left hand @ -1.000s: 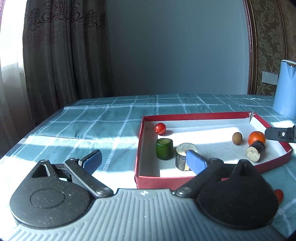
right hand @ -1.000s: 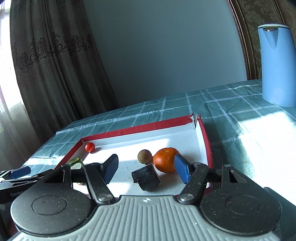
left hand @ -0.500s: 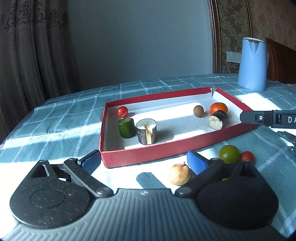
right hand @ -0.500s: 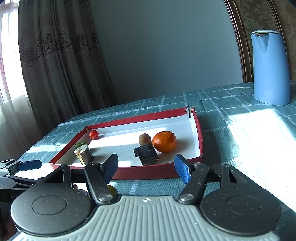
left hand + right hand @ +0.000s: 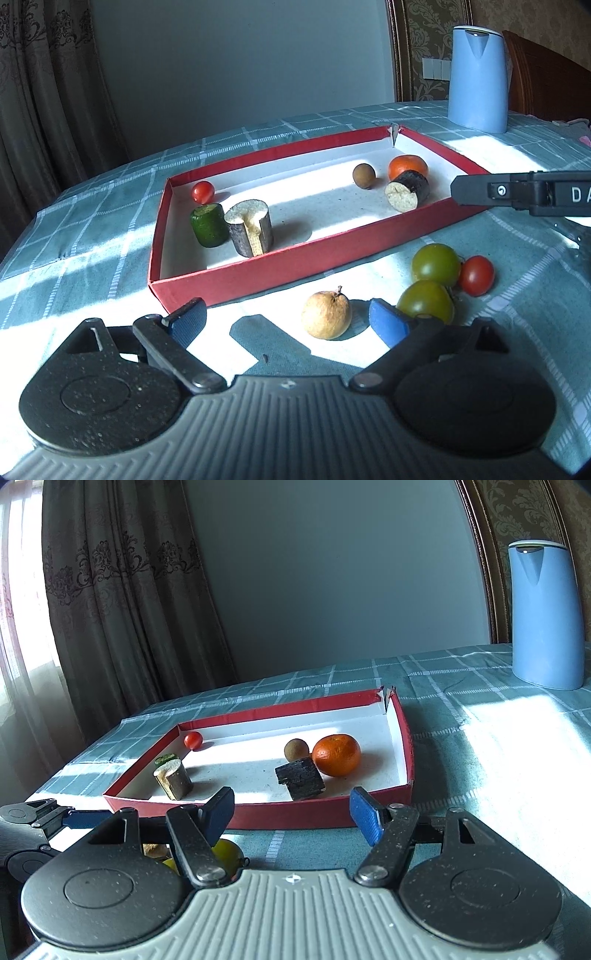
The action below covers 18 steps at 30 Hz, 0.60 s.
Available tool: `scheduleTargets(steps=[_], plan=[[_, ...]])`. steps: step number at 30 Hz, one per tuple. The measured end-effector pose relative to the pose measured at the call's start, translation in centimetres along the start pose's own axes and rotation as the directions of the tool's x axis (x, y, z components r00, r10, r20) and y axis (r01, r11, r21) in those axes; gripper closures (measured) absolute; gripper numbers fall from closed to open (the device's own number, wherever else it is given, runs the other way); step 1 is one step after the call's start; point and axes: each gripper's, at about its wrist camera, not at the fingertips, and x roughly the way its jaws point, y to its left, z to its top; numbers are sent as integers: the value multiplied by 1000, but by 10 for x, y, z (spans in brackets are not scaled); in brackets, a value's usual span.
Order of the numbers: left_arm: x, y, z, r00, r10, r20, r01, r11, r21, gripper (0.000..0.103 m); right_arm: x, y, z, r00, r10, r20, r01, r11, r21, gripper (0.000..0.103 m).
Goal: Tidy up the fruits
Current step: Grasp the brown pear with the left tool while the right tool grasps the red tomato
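A red box with a white floor holds a cherry tomato, a green cucumber chunk, a cut grey stub, a small brown fruit, an orange and a dark eggplant piece. In front of it on the cloth lie a tan pear-like fruit, two green tomatoes and a red tomato. My left gripper hangs over the cloth with its jaws closing; the tan fruit sits between the fingers, untouched. My right gripper is open before the box, holding nothing.
A blue kettle stands at the far right of the checked green tablecloth. Curtains hang at the left behind the table. The right gripper's finger reaches in over the box's right wall. Bright sun patches cross the cloth.
Both views have pulled back from the box. The left view has swung right and sunk, so the fruits on the cloth now show near its fingers, which stand slightly narrower.
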Motion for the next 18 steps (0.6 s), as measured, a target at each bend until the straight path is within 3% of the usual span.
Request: scheduleTargets(steps=[2,4,7,14,18], plan=[[2,5,1,1000,25,-1,-25,999,-25,11,1,0,0,1000,0,-4,0,1000,-2,34],[6,8,2,999,8,-32,-10,999,-44,17,1,1,-1,1000,0,-11,0,1000,-7,34],[3,5,1,1000,-14,-20,14,1000,-26,29,2,2,-2,1000,-7,-16,6,1000,-21,34],[-4,-5,0,998,-68,2,68,997,29,74,1,4,-2,1000,-25,-1,25,999,-46,34],[-5,-7,-1,999,-49,9,48,998,34,76,-7,4,-5,999,-42,21,44,997,-58,34]])
